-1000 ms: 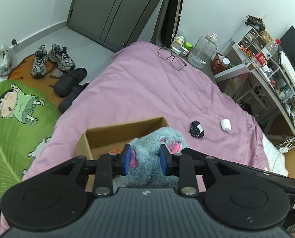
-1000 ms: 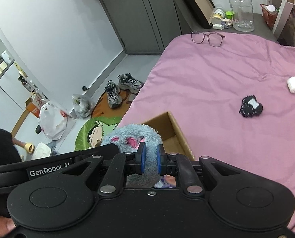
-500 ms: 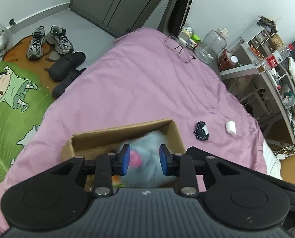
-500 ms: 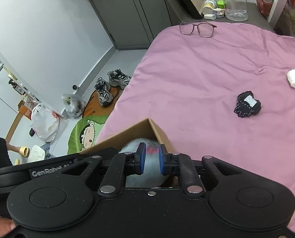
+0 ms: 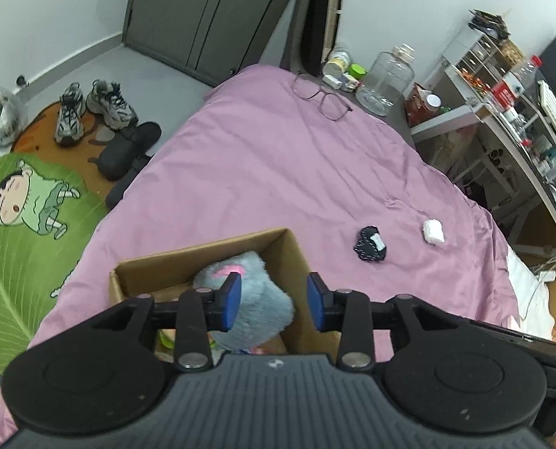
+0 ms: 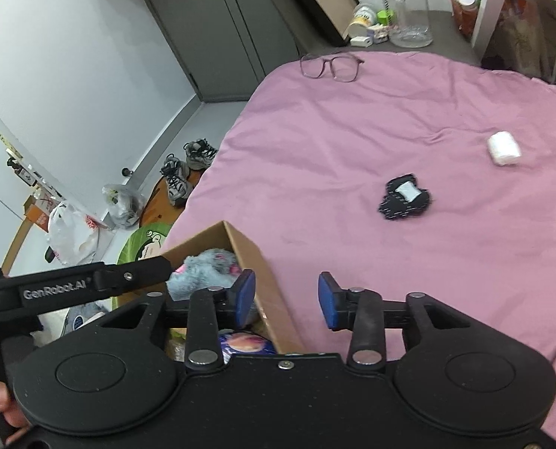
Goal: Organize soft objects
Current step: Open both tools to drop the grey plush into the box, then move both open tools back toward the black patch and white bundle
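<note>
A fluffy blue-grey plush toy with pink patches (image 5: 246,295) lies inside an open cardboard box (image 5: 203,252) on the pink bed; it also shows in the right wrist view (image 6: 206,267) in the box (image 6: 255,262). My left gripper (image 5: 274,301) is open and empty just above the toy. My right gripper (image 6: 287,301) is open and empty over the box's right wall. A small black soft item (image 5: 369,249) and a white rolled item (image 5: 433,231) lie on the bed to the right; both show in the right wrist view, black (image 6: 405,196) and white (image 6: 503,147).
Glasses (image 5: 320,97) lie at the far end of the bed (image 5: 278,172). A clear jug (image 5: 388,76) and small jars stand beyond. Shoes (image 5: 91,106) and a green cartoon rug (image 5: 20,217) are on the floor left. Shelves (image 5: 513,112) stand right.
Both grippers lowered the plush toy into the box, then opened and let it go. The toy now rests in the box.
</note>
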`<state>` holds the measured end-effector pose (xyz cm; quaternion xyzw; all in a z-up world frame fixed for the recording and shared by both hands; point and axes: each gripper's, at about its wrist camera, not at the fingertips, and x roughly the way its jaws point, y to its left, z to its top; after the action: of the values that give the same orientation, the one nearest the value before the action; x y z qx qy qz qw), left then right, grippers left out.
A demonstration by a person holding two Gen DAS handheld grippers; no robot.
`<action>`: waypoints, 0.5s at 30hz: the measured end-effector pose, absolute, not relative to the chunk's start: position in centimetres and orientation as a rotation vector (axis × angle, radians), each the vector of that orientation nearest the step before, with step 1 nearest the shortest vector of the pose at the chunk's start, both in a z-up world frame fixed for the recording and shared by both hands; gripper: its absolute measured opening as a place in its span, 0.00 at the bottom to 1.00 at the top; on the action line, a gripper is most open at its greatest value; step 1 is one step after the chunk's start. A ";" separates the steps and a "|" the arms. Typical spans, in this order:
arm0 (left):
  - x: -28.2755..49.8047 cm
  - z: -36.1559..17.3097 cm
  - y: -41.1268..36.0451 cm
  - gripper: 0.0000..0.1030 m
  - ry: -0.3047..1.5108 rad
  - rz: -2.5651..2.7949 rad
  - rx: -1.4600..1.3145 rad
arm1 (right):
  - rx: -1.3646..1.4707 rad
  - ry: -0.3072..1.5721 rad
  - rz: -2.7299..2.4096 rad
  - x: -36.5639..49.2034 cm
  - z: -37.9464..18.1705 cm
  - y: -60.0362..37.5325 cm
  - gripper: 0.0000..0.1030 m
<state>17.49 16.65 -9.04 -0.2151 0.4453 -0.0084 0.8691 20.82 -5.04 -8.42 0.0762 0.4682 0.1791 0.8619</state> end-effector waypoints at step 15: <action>16.5 -4.2 12.1 0.67 0.918 0.012 -0.337 | 0.167 0.901 0.329 19.1 -5.0 -10.7 0.74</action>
<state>16.53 12.11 -4.23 -0.1616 0.4410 0.0057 0.8828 19.13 -10.70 -5.00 0.0801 0.4328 0.1581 0.8839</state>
